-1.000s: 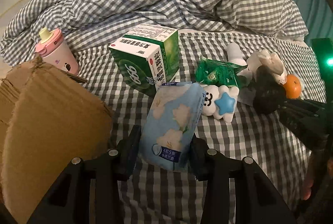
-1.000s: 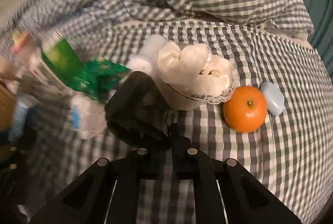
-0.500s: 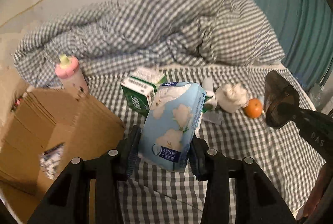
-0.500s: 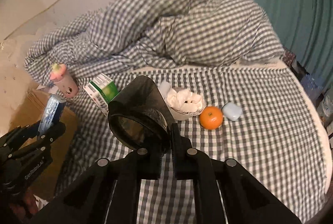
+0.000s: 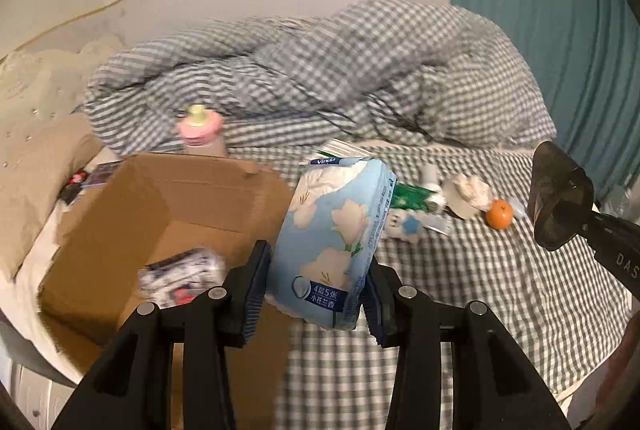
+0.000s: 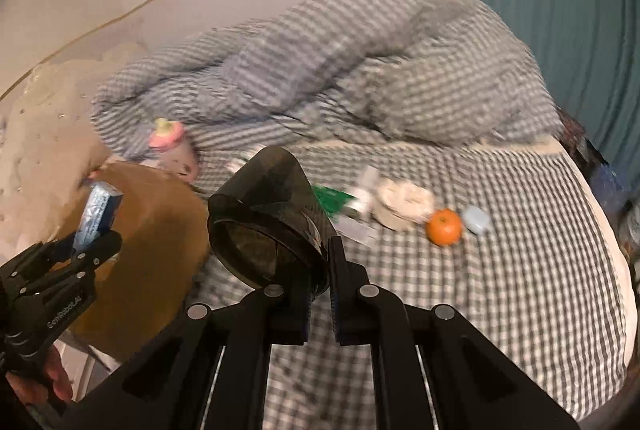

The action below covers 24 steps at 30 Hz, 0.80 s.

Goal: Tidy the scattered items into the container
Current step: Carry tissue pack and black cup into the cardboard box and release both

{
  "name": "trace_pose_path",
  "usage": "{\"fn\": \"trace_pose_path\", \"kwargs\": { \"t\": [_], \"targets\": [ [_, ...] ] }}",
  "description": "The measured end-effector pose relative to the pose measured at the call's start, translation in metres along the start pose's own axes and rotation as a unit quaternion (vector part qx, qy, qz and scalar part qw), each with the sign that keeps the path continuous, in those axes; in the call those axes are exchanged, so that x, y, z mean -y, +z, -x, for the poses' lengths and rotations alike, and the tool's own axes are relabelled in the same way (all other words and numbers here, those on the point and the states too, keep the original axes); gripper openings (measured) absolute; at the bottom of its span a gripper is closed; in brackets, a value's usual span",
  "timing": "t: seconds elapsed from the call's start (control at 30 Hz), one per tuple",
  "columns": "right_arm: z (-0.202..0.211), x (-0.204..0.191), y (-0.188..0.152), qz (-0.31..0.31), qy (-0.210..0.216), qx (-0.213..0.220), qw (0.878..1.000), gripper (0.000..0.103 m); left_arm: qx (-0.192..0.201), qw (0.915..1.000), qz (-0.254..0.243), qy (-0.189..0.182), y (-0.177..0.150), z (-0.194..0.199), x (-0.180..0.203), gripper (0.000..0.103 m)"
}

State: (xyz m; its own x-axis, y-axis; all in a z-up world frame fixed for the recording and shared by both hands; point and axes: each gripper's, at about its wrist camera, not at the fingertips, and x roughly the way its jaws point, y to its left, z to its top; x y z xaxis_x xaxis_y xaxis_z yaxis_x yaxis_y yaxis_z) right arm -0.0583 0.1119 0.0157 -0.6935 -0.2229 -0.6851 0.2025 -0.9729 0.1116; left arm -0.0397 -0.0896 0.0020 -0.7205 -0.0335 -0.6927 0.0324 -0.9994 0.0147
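The blue tissue pack, printed with white flowers, the brand "Vinda" on its top flap and "4层5张" near its lower end, is held off the bed, pinched by its sides between the blue-padded fingers of the left gripper, at the right-hand edge of the open cardboard box. Inside the box lies a blurred white, black and red packet. The right gripper, to the right of the box, has its fingers closed on the rim of a dark translucent cup that lies tilted with its mouth toward the camera; "DAS" can be read on that gripper's body in the left wrist view, and "GenRobot.AI" on the left gripper's body in the right wrist view. Behind the box stands a pink bottle with a yellow cap. To the right of the box, on the grey checked sheet, lie a green packet, a white plush toy with a blue star, a cream lace-edged bundle, an orange and a pale blue case. A rumpled checked duvet is heaped beyond the box, with a teal curtain at the far right.
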Motion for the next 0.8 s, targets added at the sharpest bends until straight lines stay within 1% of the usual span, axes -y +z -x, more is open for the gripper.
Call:
{"fn": "trace_pose_path", "kwargs": {
  "t": [0.17,0.27,0.33,0.43,0.53,0.57,0.6,0.63,0.67,0.7,0.73,0.8],
  "targets": [
    [0.002,-0.063,0.015,0.041,0.041,0.013,0.998,0.007,0.018,0.9990,0.026,0.032,0.006,0.017,-0.048,0.043],
    [-0.005,-0.101,0.022,0.069,0.063,0.012,0.996,0.007,0.022,0.9976,0.045,0.048,0.006,0.018,-0.078,0.043],
    [-0.019,-0.129,0.027,0.088,0.085,0.002,0.993,0.007,0.019,0.9963,0.059,0.060,0.004,0.015,-0.095,0.043],
    [-0.047,-0.161,0.034,0.102,0.110,-0.020,0.988,0.007,0.000,0.9944,0.078,0.070,-0.002,-0.002,-0.121,0.043],
    [-0.082,-0.189,0.038,0.114,0.120,-0.040,0.985,0.007,-0.019,0.9922,0.092,0.081,-0.008,-0.020,-0.141,0.044],
    [-0.093,-0.194,0.039,0.113,0.121,-0.042,0.985,0.008,-0.025,0.9916,0.096,0.083,-0.010,-0.026,-0.146,0.046],
    [-0.102,-0.198,0.041,0.113,0.119,-0.042,0.986,0.016,-0.031,0.9911,0.100,0.082,-0.012,-0.034,-0.151,0.048],
    [-0.108,-0.200,0.041,0.113,0.109,-0.043,0.987,0.030,-0.035,0.9909,0.102,0.081,-0.013,-0.039,-0.153,0.059],
    [-0.112,-0.201,0.042,0.111,0.093,-0.042,0.989,0.071,-0.035,0.9908,0.103,0.081,-0.014,-0.043,-0.153,0.082],
    [-0.112,-0.199,0.041,0.105,0.079,-0.031,0.991,0.092,-0.032,0.9905,0.104,0.085,-0.015,-0.045,-0.153,0.093],
    [-0.109,-0.194,0.041,0.098,0.077,-0.014,0.992,0.092,-0.025,0.9903,0.104,0.088,-0.015,-0.046,-0.154,0.103],
    [-0.102,-0.180,0.041,0.087,0.085,-0.003,0.993,0.092,-0.010,0.9912,0.102,0.084,-0.014,-0.045,-0.152,0.103]
  ]
}}
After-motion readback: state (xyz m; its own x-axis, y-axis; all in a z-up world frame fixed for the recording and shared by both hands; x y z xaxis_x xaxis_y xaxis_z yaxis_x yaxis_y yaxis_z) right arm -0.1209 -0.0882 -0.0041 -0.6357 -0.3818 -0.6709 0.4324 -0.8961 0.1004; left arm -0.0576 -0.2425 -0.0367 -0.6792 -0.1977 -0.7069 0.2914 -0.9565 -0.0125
